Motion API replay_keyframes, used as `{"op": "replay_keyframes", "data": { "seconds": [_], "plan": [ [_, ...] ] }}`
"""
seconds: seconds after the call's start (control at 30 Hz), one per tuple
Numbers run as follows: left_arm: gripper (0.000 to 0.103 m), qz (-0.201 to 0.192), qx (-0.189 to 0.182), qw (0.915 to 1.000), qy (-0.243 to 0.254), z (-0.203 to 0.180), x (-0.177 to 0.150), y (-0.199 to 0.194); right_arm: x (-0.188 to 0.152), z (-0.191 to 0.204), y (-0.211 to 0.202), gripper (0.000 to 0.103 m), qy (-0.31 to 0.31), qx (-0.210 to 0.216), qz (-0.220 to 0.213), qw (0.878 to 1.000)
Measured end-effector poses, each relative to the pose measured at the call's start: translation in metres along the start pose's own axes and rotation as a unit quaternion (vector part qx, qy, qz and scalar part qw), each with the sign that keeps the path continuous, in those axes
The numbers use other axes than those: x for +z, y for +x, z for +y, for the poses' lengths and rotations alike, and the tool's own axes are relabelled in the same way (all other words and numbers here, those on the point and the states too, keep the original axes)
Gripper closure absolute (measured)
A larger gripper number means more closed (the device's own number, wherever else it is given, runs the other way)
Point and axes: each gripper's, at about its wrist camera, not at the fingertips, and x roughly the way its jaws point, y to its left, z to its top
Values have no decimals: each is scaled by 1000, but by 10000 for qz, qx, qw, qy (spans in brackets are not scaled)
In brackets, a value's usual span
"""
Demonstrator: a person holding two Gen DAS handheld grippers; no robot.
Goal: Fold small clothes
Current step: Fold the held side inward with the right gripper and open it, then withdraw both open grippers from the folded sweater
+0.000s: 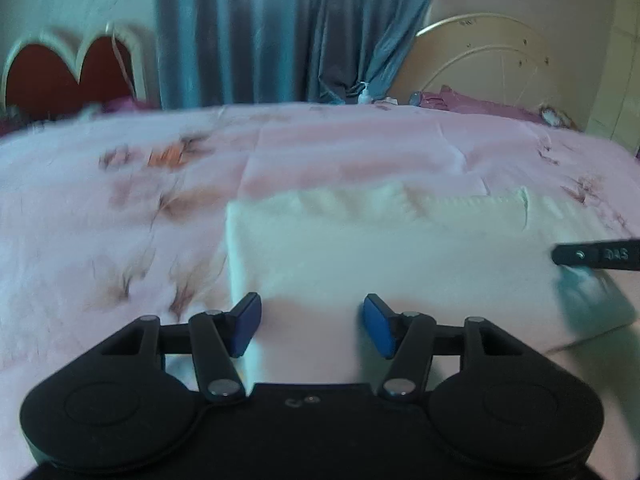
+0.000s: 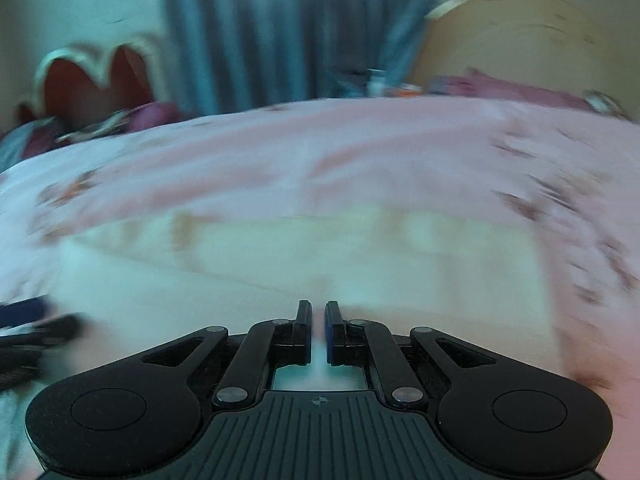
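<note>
A small white garment (image 1: 384, 248) lies flat on the pink bedspread (image 1: 120, 208), folded into a rough rectangle. My left gripper (image 1: 312, 320) is open, its blue pads (image 1: 247, 320) apart just above the garment's near edge. My right gripper (image 2: 319, 330) is almost closed on a thin fold of the white garment (image 2: 304, 256) at its near edge. One right gripper finger (image 1: 596, 257) shows in the left wrist view at the garment's right side. The right wrist view is blurred by motion.
The bed carries a pink floral bedspread (image 2: 360, 152). A blue curtain (image 1: 280, 28) hangs behind it, with a red heart-shaped headboard (image 1: 68, 72) at left and a cream metal headboard (image 1: 492, 56) at right. A pump bottle (image 1: 365, 94) stands at the far edge.
</note>
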Motion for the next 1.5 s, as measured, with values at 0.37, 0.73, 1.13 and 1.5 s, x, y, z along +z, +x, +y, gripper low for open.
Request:
{"op": "replay_keyframes", "data": {
  "seconds": [0.37,0.73,1.13,1.5],
  "plan": [
    [49,-159,-91,9986,506,-55,-7,-28,-17,46,-33,41,-726,257,-191,9968],
    [49,-23,-75,9981,614,-51,-24,-26,-42,-23,-43,61,-129,-409,43,9991],
    [47,70,-113,9986,514,-45,-26,-27,-41,-43,-50,62,-171,-383,124,9990],
    [39,112,3,9992,389,-42,-33,-30,-45,-58,-54,63,-337,-343,147,9987]
  ]
}}
